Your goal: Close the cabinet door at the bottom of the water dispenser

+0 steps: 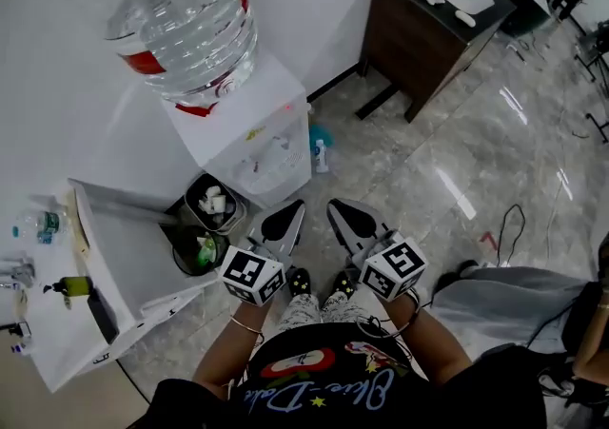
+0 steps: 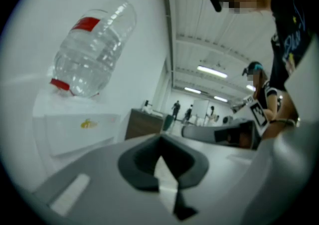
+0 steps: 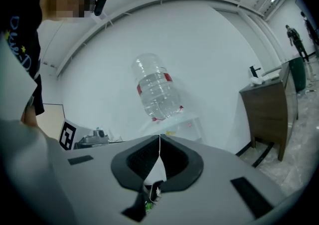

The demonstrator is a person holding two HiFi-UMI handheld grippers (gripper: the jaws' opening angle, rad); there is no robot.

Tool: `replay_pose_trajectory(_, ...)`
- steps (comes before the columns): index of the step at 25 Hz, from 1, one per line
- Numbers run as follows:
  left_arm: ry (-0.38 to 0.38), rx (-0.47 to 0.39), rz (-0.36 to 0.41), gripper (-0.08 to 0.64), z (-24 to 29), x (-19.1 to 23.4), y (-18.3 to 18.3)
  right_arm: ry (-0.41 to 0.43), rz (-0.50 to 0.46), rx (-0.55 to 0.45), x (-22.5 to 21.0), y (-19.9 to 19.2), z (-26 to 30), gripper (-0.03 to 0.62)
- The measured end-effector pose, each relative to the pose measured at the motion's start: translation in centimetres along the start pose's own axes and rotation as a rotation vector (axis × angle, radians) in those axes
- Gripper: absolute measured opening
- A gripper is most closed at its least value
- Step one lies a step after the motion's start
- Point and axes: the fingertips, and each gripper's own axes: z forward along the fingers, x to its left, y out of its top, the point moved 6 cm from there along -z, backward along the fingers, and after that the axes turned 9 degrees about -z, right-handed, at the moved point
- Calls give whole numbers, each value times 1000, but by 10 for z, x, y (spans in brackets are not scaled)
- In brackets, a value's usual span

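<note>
The white water dispenser [image 1: 249,123] stands against the wall with a clear bottle [image 1: 181,18] upside down on top. Its bottom cabinet door [image 1: 124,265] is a white panel, swung wide open to the left and toward me. My left gripper [image 1: 283,220] and right gripper [image 1: 350,218] hover side by side in front of the dispenser, to the right of the door, touching nothing. Both are shut and hold nothing. The left gripper view shows the bottle [image 2: 92,49] past the shut left gripper [image 2: 160,141]. The right gripper view shows the bottle [image 3: 157,89] above the shut right gripper [image 3: 159,139].
Two dark bins [image 1: 211,204] with litter sit between the open door and the dispenser's foot. A small blue bottle [image 1: 321,146] stands right of the dispenser. A dark wooden cabinet [image 1: 428,28] is at the back right. A cable [image 1: 509,223] lies on the glossy floor.
</note>
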Motion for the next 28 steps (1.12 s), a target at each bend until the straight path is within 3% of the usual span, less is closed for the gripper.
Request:
replay_pose_trajectory(7,-8,-70,7,-3,-21,-45,24,110,-73,-66,22,37,-28,17)
replay_pose_trajectory(17,6,-78,-48,-3,-37,-48,18,120,-58,-67,31,40,-47,15)
replay_pose_trajectory(28,17,-57,-56,-3,-46,-50,6,82,-28,-76,32,37,-68,15)
